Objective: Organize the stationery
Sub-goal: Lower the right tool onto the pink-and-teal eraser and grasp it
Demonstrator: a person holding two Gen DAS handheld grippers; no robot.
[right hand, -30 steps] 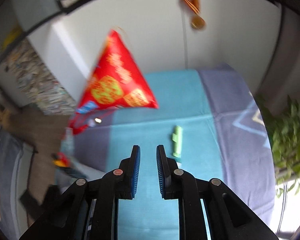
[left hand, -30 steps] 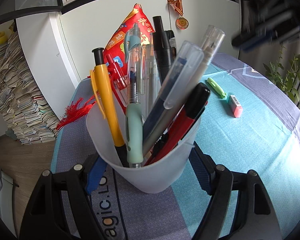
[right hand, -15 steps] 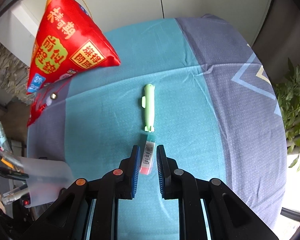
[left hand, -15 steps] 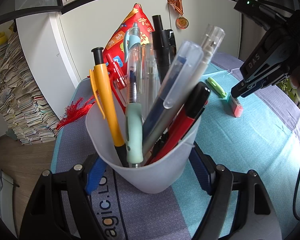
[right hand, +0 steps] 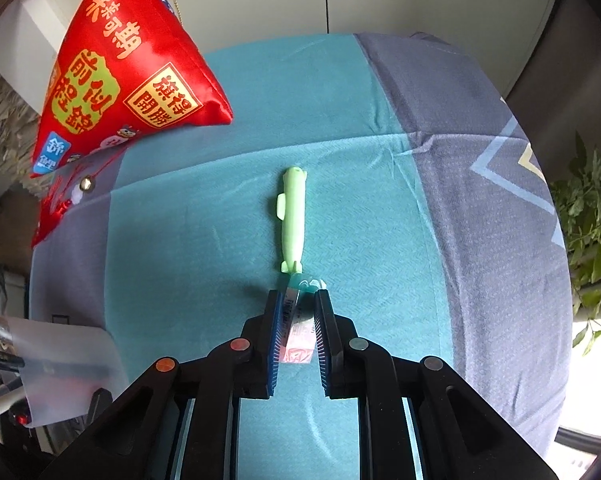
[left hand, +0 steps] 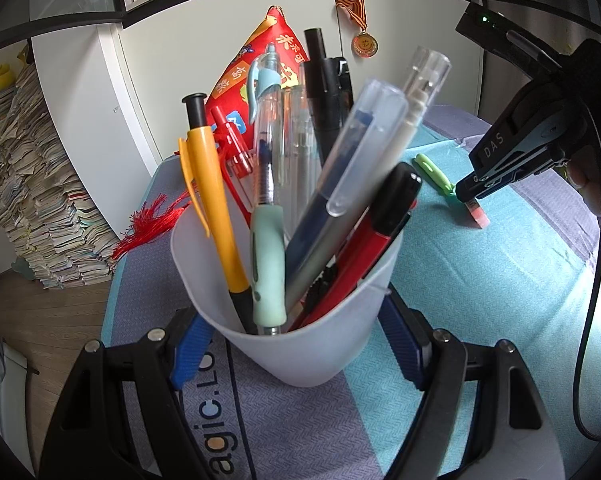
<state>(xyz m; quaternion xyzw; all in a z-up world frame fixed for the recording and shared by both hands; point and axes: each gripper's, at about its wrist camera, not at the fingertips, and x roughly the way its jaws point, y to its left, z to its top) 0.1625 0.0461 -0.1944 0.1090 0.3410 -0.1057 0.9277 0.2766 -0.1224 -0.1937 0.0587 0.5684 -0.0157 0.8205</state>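
My left gripper (left hand: 296,344) is shut on a frosted white pen cup (left hand: 320,344) holding several pens, just above the cloth. My right gripper (right hand: 298,308) is open, its blue pads on either side of a pink eraser (right hand: 298,332) with a barcode sleeve that lies on the teal cloth. A light green pen-shaped item (right hand: 292,220) lies just beyond the eraser. In the left wrist view the right gripper (left hand: 470,194) comes down onto the eraser (left hand: 478,214) beside the green item (left hand: 434,172). The cup also shows at the left edge of the right wrist view (right hand: 64,372).
A red pyramid-shaped charm bag (right hand: 116,68) with tassels sits at the back left of the table. The table carries a teal and grey-blue cloth (right hand: 380,100). A white cabinet (left hand: 100,92) and paper stacks (left hand: 32,200) stand behind. A plant (right hand: 588,232) is on the right.
My right gripper has come down from above the table and now straddles the pink eraser, jaws slightly wider. My left gripper and the cup have not moved.
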